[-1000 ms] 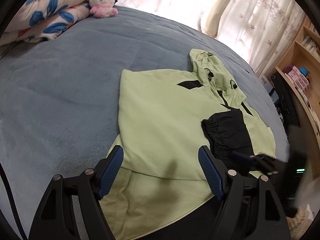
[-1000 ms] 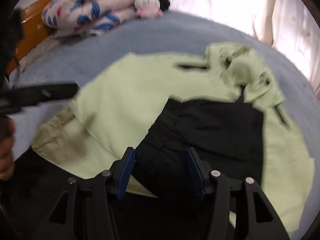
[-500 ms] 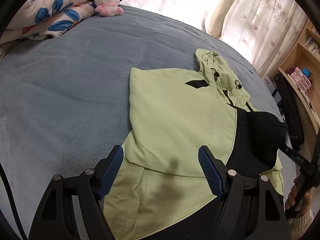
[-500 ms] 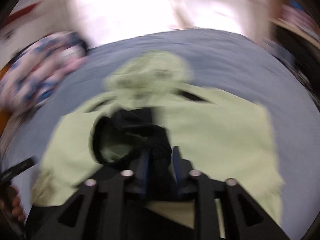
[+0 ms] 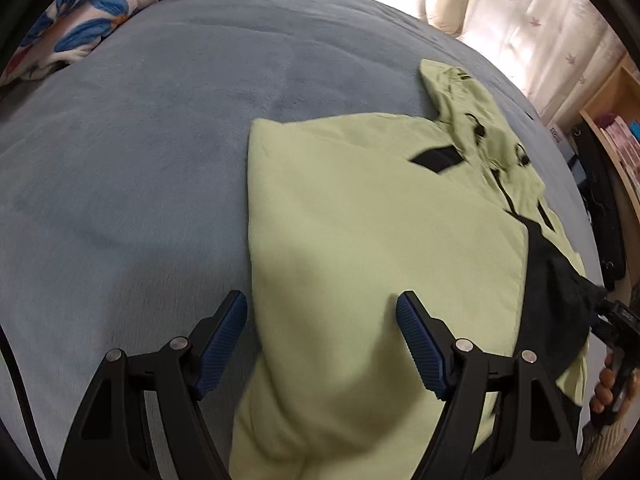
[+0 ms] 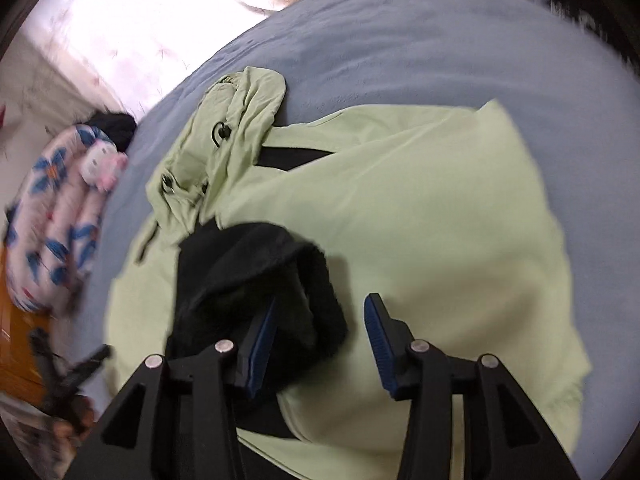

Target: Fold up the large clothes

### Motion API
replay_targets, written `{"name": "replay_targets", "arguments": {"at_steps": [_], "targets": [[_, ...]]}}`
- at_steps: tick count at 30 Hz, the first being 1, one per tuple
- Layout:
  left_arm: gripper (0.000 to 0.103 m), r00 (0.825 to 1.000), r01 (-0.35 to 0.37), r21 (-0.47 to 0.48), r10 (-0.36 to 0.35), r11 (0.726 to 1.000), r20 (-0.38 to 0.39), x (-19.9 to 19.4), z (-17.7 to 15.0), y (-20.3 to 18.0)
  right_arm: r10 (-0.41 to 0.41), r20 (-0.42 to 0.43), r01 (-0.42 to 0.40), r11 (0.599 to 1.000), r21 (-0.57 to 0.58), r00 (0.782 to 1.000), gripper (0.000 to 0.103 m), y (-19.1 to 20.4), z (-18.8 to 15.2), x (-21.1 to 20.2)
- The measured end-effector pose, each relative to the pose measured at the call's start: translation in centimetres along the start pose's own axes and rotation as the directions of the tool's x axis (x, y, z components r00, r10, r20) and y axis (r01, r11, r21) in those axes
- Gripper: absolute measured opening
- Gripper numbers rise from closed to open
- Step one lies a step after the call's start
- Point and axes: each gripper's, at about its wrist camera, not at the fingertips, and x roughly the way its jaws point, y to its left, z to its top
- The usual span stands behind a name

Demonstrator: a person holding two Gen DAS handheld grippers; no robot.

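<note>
Black sleeve now off right tongs, apart; left tongs wide, empty; no legible writing

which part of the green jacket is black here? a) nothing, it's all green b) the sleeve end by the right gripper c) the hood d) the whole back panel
b: in the right wrist view the black cuffed sleeve end lies on the green jacket just by the right gripper, while the hood is green.
</note>
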Motion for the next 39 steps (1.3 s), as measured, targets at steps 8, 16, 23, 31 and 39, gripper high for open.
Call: {"name": "replay_targets", "arguments": {"at_steps": [8,16,23,31,39], "targets": [[0.076,0.998,-0.061,0.021,0.061,0.998,-0.011,3.2,1.5,-0.8,0.031,0.019,-0.032,1.000,0.002,0.999,0.045,1.0,0.6,-1.4],[0.075,0.993,-0.115,0.054,0.114,0.992,0.016,3.8,1.5,-1.9,0.085,0.182,-0.045,0.976,-0.211,0.980,0.045,6.5,-2.2,-4.8],[0.065,0.990,-0.139,0.054,0.138,0.989,0.017,4.0,1.8,-2.0,-0.174,0.035,0.174,0.906,-0.387,0.984,0.019,7.9,-5.0,3.1],[0.064,0.996,-0.084,0.067,0.085,0.994,-0.005,3.4,2.3,-0.6,-0.093,0.044,0.100,0.977,-0.187,0.995,0.023,0.9,-2.4,-1.4],[0.064,1.000,-0.008,-0.070,0.010,0.997,0.020,3.2,4.6,1.6,-0.110,0.025,0.112,0.983,-0.145,0.994,0.057,0.5,1.4,2.6]]}}
